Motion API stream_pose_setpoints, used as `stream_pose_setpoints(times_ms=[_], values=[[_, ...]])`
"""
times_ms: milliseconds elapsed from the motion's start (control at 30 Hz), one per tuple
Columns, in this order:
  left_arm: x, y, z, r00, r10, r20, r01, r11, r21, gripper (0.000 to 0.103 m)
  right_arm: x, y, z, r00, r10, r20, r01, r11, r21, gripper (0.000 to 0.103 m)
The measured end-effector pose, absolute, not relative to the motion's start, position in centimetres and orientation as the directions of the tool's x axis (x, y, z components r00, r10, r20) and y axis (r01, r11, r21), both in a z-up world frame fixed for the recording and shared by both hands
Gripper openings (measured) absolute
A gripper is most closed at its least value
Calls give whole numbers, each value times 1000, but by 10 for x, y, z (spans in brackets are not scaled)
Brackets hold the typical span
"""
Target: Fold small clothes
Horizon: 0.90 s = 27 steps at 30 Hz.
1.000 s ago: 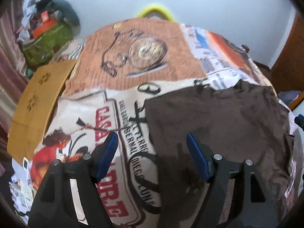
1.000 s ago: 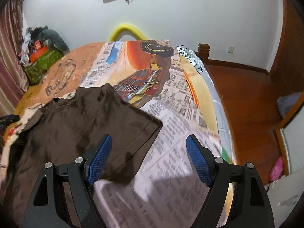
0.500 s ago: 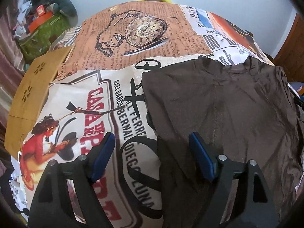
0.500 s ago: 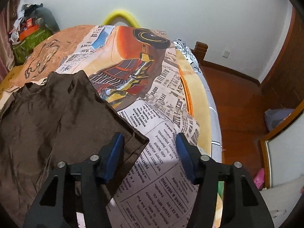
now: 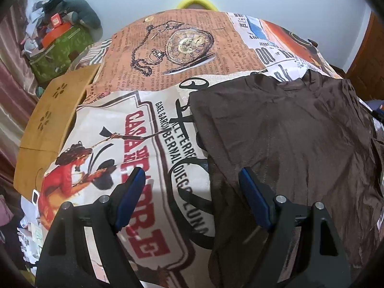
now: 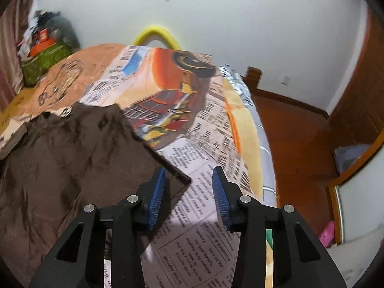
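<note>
A dark brown T-shirt (image 5: 288,139) lies spread on a bed with a printed newspaper-style cover (image 5: 115,129). My left gripper (image 5: 192,192) is open above the shirt's left edge, which runs between its blue pads without touching them. In the right wrist view the same brown shirt (image 6: 72,148) fills the left half. My right gripper (image 6: 188,189) hovers at the shirt's right sleeve corner (image 6: 180,180). Its jaws are closing with that corner between them, and the pads stand clear of the cloth.
A tan wooden board (image 5: 52,120) lies at the bed's left side, with a green bag and clutter (image 5: 60,43) beyond it. A yellow arc (image 6: 156,36) stands behind the bed's far end. The wooden floor (image 6: 300,144) lies to the right of the bed.
The right gripper's jaws have narrowed a lot and now frame the sleeve corner. The left gripper has sunk closer to the shirt's left edge, and its jaws stay wide.
</note>
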State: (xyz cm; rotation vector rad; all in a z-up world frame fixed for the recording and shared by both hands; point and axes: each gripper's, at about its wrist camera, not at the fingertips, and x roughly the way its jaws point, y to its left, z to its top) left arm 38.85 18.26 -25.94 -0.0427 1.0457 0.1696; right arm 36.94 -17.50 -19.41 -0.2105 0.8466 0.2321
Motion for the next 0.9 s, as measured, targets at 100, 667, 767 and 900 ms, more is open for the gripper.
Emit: stream_pose_setpoints(times_ms=[100,667,767,900], values=[[389,186,-261,488,104,-867,-173,985,21,81,381,-169,-207,603,91,-793,-286,952,-107,38],[357,187,-240,539,98,-836,-164,986,10,81,365,-148,-182,567,310,-763,-337,933,128,8],[347,192,-232,557,95,-825,-167,986,1,81,361,-134,-162,575,354,-737,-363,918,158,8],[337,201,-229,570,79,-818,-176,984,-28,81,363,-106,-145,576,400,-713,-395,900,185,8]])
